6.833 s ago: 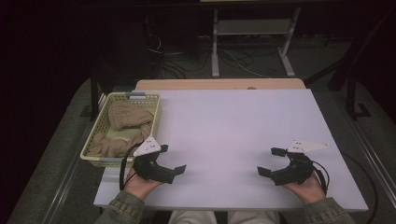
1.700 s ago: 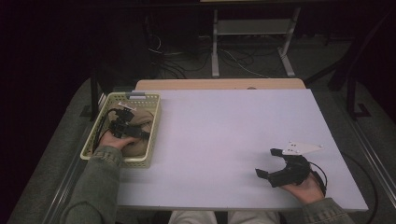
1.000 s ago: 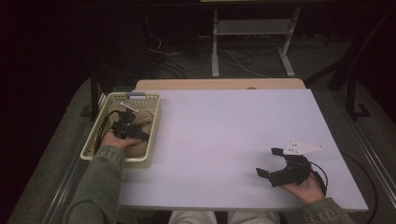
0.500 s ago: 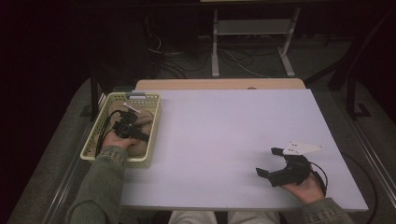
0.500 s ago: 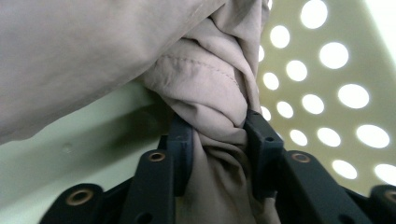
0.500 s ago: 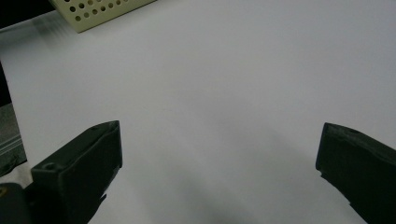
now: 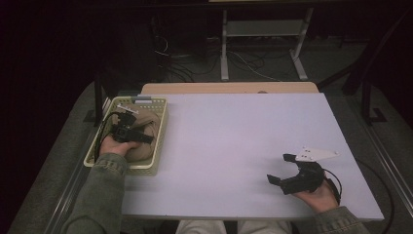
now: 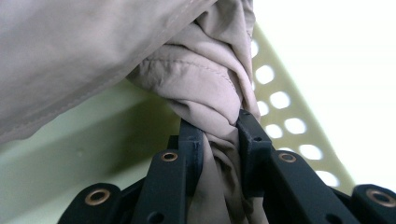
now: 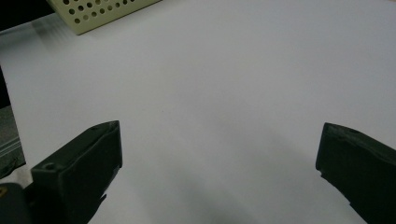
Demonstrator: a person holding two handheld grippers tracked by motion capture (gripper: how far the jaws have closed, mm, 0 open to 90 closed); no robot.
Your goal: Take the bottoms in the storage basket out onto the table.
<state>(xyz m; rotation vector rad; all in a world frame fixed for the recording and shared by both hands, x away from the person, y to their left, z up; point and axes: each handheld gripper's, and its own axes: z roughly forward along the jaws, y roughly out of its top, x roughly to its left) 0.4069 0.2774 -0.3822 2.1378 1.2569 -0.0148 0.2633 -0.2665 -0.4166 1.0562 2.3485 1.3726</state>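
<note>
- Just closed: left gripper point(image 8: 219, 140), jaws drawn in over the last moment onto a bunched fold of the beige cloth point(image 8: 205, 88), now pinched tight between the two black pads.
- Compared with a second ago in the high view, same hand point(image 7: 117, 144) over the basket point(image 7: 160, 105) at the table's left edge, but now clamped rather than gaping, and lifted a little.
- Judged meaning: grasp secured, cloth ready to be drawn up and out of the basket; most of the garment still heaped inside it, so removal barely begun.
- Right gripper point(image 7: 287, 170) parked low at the near right of the table point(image 7: 243, 136), jaws spread wide with nothing between them, bare white surface ahead in the right gripper view; no shift from the earlier pictures.
- Cloth: soft woven fabric, matte, tan-beige, with a stitched seam running along the gathered fold; twisted into a rope-like bunch where gripped, smoother and flatter above.
- Basket: pale yellow-green plastic, rectangular, rigid walls pierced with rows of round holes.
- Table: smooth white top, flat, with a strip of bare wood along the far edge.
- Likely handling: limp fabric, apt to drag and snag on the basket rim while rising.
</note>
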